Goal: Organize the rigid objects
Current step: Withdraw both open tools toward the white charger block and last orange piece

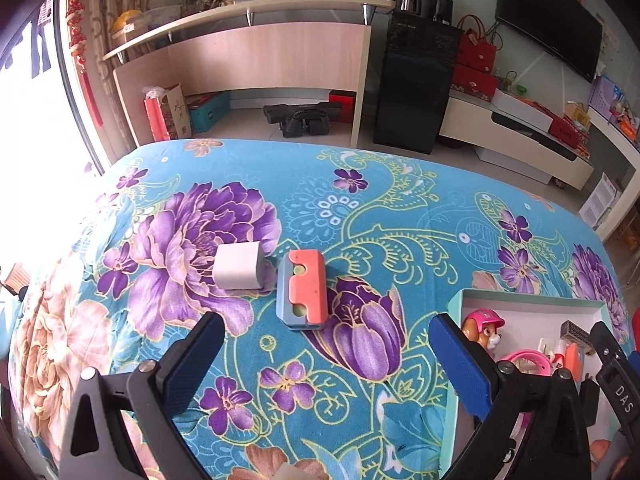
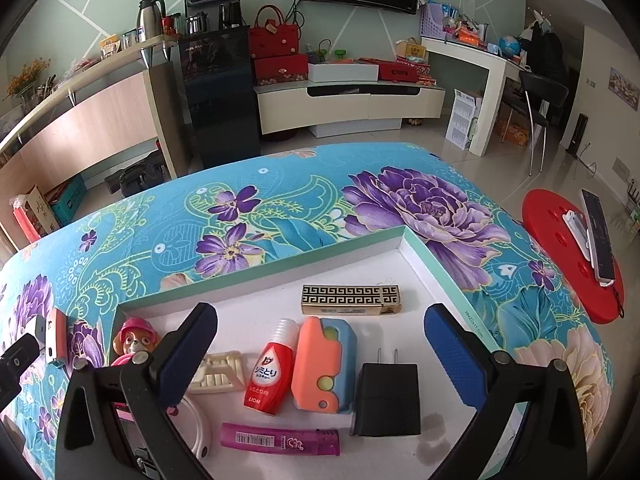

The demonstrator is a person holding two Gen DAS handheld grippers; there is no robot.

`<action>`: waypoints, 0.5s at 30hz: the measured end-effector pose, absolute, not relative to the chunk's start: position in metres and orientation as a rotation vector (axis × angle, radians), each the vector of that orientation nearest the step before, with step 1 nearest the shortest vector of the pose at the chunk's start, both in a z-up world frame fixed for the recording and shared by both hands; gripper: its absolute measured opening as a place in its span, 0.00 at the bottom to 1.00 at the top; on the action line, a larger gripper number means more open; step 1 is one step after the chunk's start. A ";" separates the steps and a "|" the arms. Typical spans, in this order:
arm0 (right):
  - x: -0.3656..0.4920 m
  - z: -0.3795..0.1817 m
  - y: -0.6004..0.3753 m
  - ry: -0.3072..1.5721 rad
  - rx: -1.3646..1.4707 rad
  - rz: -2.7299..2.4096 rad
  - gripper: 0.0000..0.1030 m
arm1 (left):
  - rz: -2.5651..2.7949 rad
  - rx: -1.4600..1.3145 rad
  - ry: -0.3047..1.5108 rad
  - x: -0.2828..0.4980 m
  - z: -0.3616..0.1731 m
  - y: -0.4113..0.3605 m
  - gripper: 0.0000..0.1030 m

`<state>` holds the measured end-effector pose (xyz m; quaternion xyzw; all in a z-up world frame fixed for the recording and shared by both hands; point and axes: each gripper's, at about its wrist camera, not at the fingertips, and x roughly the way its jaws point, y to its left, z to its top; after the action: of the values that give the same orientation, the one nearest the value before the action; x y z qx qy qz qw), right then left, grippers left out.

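Both tools are spread wide and hold nothing: the left tool (image 1: 326, 356) hovers over the floral blue cloth-covered worktop (image 1: 400, 208), the right tool (image 2: 320, 338) over the shallow mint-edged white tray (image 2: 436, 264) near the worktop's right edge. Still outside the tray, toward the worktop's middle, lie a small white rounded plastic block (image 1: 239, 266) and, just beside it, an orange-and-blue plastic case (image 1: 303, 289). Both look light, stiff and smooth, so probably a little slippery. The case seems best pinched across its long flat sides; the block across its flat faces.
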<state>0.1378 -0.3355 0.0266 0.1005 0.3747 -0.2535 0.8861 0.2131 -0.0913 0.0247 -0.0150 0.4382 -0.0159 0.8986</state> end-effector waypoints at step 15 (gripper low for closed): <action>0.163 0.056 -0.256 0.653 0.206 -0.270 1.00 | 0.195 -0.071 0.896 0.244 0.025 -0.028 1.00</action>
<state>0.1630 -0.2560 0.0557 0.1006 0.3194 -0.1322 0.9330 0.2444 -0.0281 0.0252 -0.0341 0.4325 0.0943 0.8960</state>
